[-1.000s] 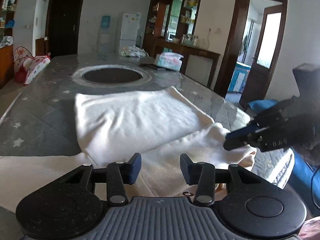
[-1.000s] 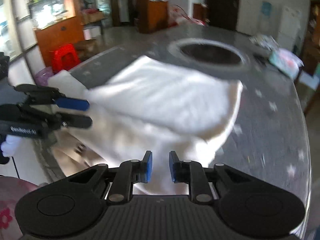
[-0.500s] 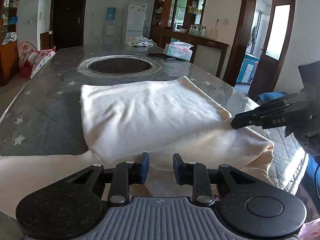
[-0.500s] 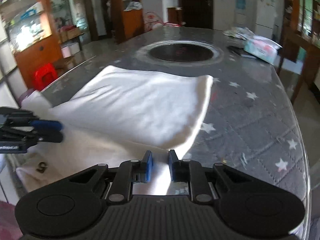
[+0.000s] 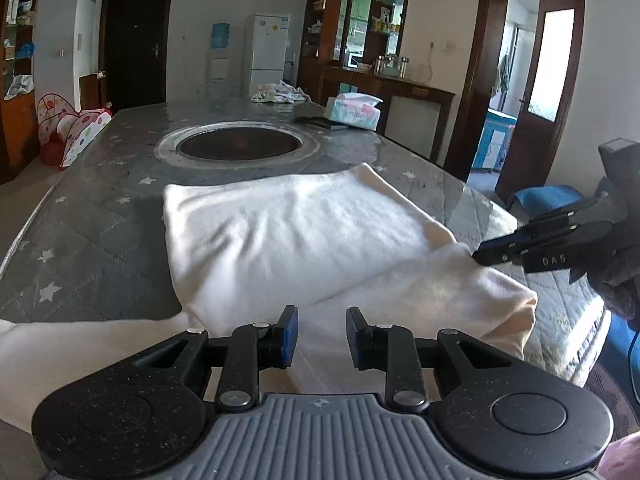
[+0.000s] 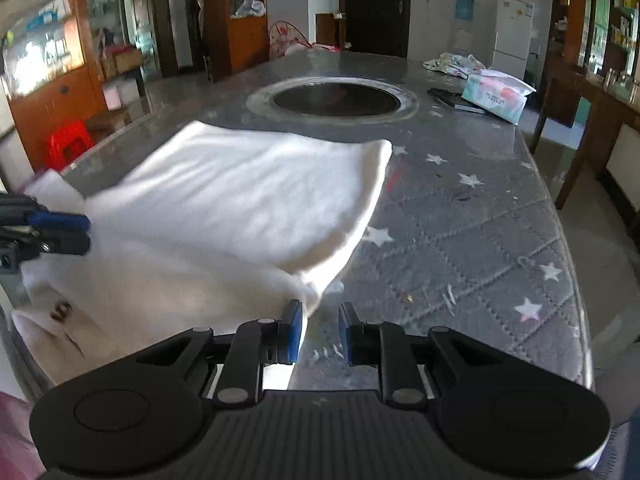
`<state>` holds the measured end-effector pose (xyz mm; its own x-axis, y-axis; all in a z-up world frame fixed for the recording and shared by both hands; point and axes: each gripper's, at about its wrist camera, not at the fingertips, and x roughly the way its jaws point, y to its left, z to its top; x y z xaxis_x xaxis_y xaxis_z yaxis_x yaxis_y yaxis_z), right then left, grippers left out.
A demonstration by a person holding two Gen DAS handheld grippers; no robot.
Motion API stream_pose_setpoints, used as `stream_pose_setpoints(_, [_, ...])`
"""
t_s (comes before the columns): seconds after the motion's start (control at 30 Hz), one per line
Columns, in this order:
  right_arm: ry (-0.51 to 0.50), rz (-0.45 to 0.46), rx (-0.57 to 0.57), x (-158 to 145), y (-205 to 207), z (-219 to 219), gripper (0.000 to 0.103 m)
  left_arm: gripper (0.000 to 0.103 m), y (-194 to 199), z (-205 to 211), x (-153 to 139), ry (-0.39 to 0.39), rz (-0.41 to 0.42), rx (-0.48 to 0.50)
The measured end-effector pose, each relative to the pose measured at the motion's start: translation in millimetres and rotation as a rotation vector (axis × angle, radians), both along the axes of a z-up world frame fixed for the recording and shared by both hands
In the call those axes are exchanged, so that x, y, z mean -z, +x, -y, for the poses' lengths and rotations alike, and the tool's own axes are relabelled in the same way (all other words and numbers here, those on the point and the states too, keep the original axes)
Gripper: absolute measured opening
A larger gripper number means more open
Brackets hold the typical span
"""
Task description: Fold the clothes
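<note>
Lying ahead of both jaws, seemingly ungripped: white garment (image 5: 304, 232).

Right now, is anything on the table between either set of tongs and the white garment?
Nothing visible. The left tongs sit right over the white garment, and the right tongs are at its near corner. The tissue pack lies far off.

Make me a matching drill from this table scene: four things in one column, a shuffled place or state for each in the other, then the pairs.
Things:
1. white garment
2. tissue pack
3. round opening
4. crumpled cloth

Places or states:
A. sunk in the table's middle
B. heaped at the far end
C. folded, on the near end
D. right of the opening, beside a dark flat object

Pairs: 1-C, 2-D, 3-A, 4-B
</note>
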<state>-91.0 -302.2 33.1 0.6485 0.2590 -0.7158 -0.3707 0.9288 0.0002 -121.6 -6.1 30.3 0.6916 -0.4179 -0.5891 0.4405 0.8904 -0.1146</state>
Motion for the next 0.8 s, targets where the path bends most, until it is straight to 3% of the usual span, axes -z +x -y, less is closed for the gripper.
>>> stream_pose_setpoints(0.2, [0.006, 0.046, -0.050, -17, -20, -8, 0.018, 0.029, -11, -2, 1, 0.022, 0.002, -0.003])
stream_pose_setpoints(0.47, [-0.052, 0.047, -0.170, -17, -35, -40, 0.019, 0.029, -27, -14, 8, 0.065, -0.006, -0.042])
stream_pose_setpoints(0.63, [-0.019, 0.044, -0.303, -19, -30, -82, 0.019, 0.029, -33, -32, 3, 0.049, 0.007, -0.101])
stream_pose_setpoints(0.8, [-0.036, 0.022, -0.410, -4, -30, -126, 0.019, 0.035, -36, -62, -4, 0.022, 0.014, -0.225])
